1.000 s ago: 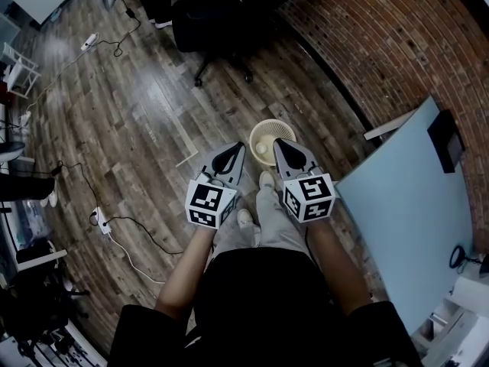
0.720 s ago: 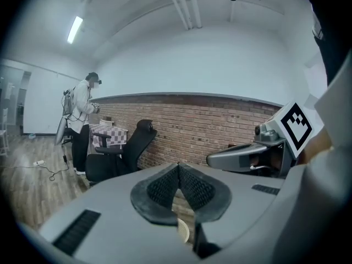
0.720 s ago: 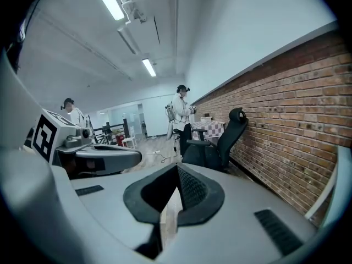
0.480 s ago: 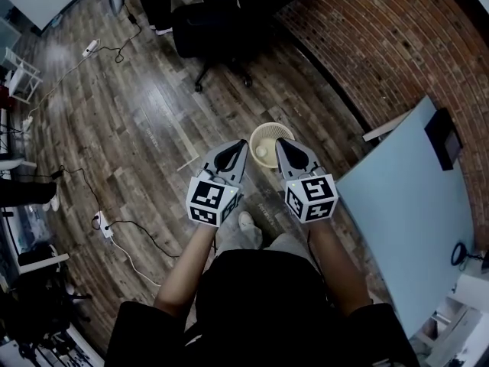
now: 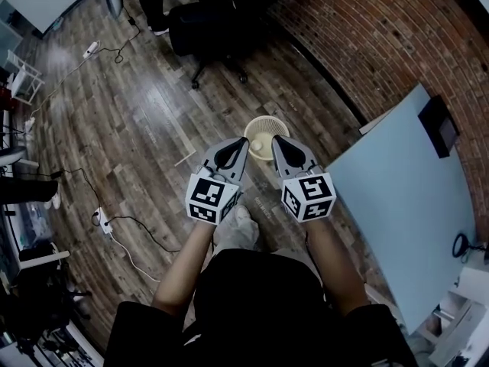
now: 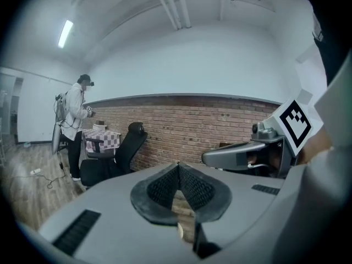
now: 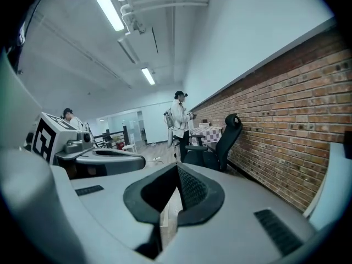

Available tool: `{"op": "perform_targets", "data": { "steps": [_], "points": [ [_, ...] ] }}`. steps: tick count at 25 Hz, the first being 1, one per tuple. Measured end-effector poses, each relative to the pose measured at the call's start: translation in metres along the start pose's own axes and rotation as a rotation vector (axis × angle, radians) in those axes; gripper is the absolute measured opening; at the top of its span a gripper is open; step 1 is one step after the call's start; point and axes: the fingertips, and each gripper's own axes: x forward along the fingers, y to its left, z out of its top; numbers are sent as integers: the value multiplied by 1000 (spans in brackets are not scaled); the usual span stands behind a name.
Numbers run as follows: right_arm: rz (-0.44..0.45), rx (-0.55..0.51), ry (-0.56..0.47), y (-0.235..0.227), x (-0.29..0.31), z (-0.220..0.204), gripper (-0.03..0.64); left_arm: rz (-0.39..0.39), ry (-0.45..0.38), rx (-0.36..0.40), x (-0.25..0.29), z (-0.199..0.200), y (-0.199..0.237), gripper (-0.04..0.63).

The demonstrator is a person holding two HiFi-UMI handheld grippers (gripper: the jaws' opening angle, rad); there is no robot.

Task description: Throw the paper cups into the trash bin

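Note:
A cream, round trash bin (image 5: 267, 125) stands on the wood floor just beyond both gripper tips in the head view. A pale round thing (image 5: 258, 145), apparently a paper cup, lies inside it. My left gripper (image 5: 241, 146) points at the bin's near left rim, its jaws shut with nothing between them. My right gripper (image 5: 276, 141) points at the near right rim, also shut and empty. In the left gripper view the jaws (image 6: 178, 166) meet at the tip. The right gripper view shows the same of its own jaws (image 7: 176, 169).
A black office chair (image 5: 206, 25) stands beyond the bin by the brick wall (image 5: 367, 37). A light blue table (image 5: 405, 205) is at the right. Cables and a power strip (image 5: 99, 219) lie on the floor at the left. A person (image 6: 74, 120) stands far off near a checkered table.
Both grippers, still shut, have moved together a little forward and up beside the bin. The person's feet below them have stepped, and the table has shifted slightly in the head view.

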Motion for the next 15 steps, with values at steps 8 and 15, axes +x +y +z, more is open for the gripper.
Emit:
{"op": "perform_targets", "data": {
  "steps": [8,15],
  "points": [
    [1,6,-27,-4,-52,-4,5,4,-19,-6,-10,2,-53,9],
    [18,-15,-50,0,-90,-5,5,32,-47,9,-30,10,-89,9]
  ]
}}
